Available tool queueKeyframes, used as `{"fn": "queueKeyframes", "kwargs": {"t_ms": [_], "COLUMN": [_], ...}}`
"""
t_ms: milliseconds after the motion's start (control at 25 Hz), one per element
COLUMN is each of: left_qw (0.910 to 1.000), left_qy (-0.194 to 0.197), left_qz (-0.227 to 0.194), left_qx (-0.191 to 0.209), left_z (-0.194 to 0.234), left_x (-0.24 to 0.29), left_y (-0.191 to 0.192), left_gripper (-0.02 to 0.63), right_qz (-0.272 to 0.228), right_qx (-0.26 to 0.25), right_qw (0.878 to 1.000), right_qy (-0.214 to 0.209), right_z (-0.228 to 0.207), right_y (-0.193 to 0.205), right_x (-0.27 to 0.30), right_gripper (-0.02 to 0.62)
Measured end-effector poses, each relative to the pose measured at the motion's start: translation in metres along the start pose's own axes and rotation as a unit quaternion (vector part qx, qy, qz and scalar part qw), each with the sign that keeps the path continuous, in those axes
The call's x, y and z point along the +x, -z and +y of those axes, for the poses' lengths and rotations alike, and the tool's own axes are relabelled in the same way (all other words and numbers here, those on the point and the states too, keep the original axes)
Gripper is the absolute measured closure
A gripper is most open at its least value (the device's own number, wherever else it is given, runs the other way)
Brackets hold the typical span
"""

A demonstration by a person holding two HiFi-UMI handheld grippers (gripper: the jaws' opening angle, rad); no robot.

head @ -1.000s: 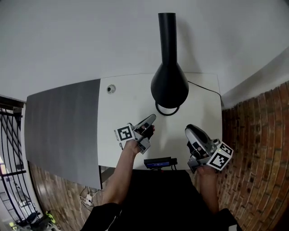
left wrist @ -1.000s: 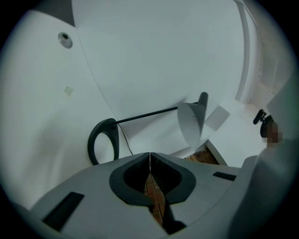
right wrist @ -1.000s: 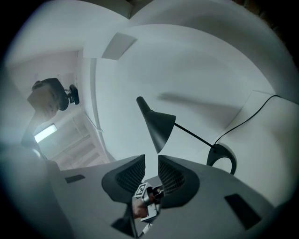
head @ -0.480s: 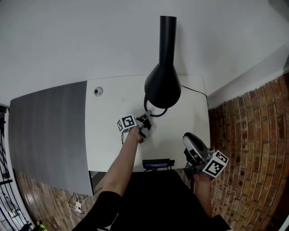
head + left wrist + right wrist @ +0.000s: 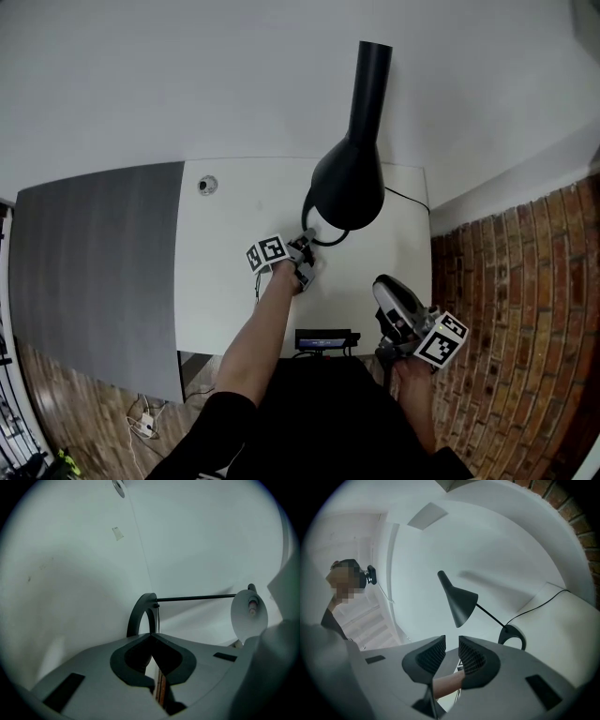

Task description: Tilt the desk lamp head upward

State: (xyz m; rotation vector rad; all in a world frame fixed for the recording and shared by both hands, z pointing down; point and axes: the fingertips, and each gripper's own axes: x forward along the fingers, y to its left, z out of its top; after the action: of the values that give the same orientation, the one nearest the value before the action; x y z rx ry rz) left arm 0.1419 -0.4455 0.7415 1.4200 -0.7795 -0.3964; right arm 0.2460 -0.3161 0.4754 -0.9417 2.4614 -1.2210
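Head view centre: your shut left gripper [image 5: 306, 246] sits beside the black metal ring base [image 5: 328, 242], your right gripper [image 5: 383, 285] open and empty; unbraced, the black cone-shaped lamp head [image 5: 349, 187] could topple.

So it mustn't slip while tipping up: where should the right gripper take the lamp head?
Grip the narrow neck of the lamp head, right gripper coming from its own side, jaws across it. The head flares toward its mouth, likely too wide and sloped to clamp; the slim neck should fit.
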Motion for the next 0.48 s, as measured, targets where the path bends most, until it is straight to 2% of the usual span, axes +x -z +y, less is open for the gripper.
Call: {"fn": "queueKeyframes", "kwargs": {"t_ms": [480], "left_qw": [0.9999], "left_qy": [-0.009], "left_qz": [0.002], "left_qx": [0.008], "left_z": [-0.001], "left_x": [0.000], "left_y": [0.001], "left_gripper": [0.594], "right_qz": [0.029], "right_qx": [0.000], "right_qw": [0.999], "right_qy": [-0.030], "right_z": [-0.010], "right_y": [0.002], "right_x": [0.038], "right_gripper": [0.505]}}
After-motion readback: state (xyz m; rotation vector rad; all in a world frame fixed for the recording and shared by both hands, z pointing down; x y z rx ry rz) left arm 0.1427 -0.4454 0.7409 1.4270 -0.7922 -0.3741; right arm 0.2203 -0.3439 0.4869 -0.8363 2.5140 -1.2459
